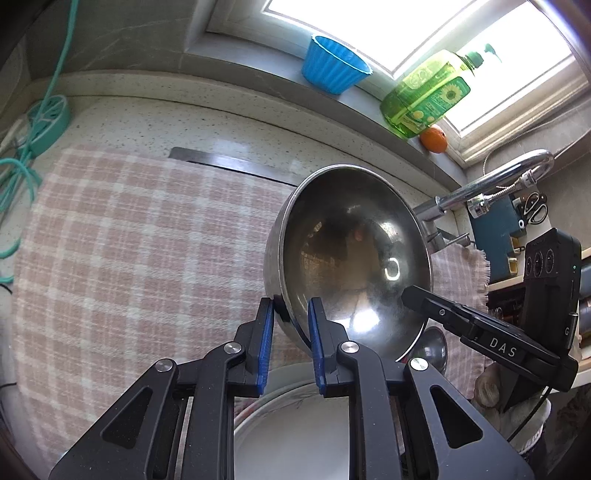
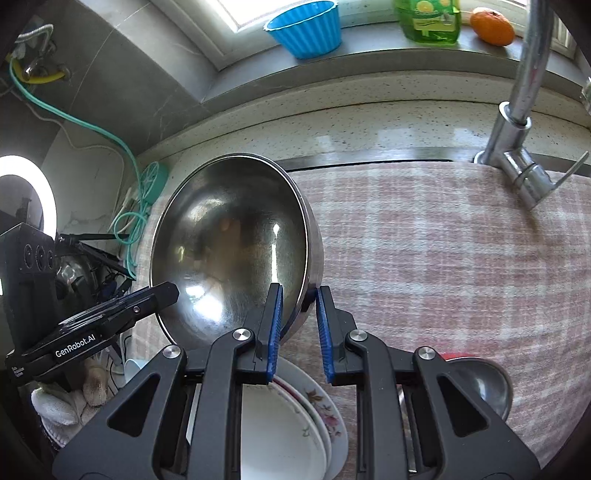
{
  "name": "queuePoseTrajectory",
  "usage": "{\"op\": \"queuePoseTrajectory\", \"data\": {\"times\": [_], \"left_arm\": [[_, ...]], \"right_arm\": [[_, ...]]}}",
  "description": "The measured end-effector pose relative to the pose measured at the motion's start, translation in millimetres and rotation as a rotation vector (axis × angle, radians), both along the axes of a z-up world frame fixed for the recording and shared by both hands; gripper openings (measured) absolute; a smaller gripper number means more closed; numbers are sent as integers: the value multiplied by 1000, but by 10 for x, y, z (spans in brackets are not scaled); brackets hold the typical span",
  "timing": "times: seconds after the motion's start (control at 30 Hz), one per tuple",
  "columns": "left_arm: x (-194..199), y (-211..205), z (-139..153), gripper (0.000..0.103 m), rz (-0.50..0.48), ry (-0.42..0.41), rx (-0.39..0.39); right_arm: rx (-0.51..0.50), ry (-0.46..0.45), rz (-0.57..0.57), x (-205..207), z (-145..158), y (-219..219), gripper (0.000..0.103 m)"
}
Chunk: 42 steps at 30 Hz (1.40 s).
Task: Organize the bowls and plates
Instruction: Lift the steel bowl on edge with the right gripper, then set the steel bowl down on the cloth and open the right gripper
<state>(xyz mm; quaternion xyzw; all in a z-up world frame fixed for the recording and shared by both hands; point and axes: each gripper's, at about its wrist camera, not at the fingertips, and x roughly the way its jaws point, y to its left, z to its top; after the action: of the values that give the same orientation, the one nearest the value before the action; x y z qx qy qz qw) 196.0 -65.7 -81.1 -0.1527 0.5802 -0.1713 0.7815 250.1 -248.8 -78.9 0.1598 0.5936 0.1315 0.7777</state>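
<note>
A large steel bowl [image 1: 354,258] is held in the air above the checked cloth [image 1: 140,240], tilted with its inside facing the cameras. My left gripper [image 1: 291,317] is shut on its rim at one side. My right gripper [image 2: 299,306] is shut on the rim at the opposite side; the bowl [image 2: 229,251] fills the left of the right wrist view. Below lies a stack of white flowered plates [image 2: 295,424], also in the left wrist view [image 1: 288,424]. A small steel bowl [image 2: 484,384] sits on the cloth [image 2: 443,258] at the right, also seen in the left wrist view [image 1: 432,347].
A faucet [image 2: 517,122] rises at the back right. On the window ledge stand a blue ribbed cup [image 2: 306,29], a green soap bottle [image 2: 428,18] and an orange [image 2: 493,26]. Teal cables [image 1: 22,162] lie at the counter's left end.
</note>
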Motion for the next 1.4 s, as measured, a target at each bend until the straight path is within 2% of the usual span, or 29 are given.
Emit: {"op": "queuePoseTrajectory", "data": {"times": [0.63, 0.97, 1.4], "left_arm": [[-411, 1009, -190, 17, 176, 48, 20], [-568, 1265, -339, 17, 220, 82, 19], [-576, 1279, -376, 17, 225, 84, 30]], "right_arm": [[7, 45, 201, -78, -242, 1130, 19], [-1, 82, 247, -127, -416, 1402, 19], [13, 77, 254, -148, -425, 1389, 20]]}}
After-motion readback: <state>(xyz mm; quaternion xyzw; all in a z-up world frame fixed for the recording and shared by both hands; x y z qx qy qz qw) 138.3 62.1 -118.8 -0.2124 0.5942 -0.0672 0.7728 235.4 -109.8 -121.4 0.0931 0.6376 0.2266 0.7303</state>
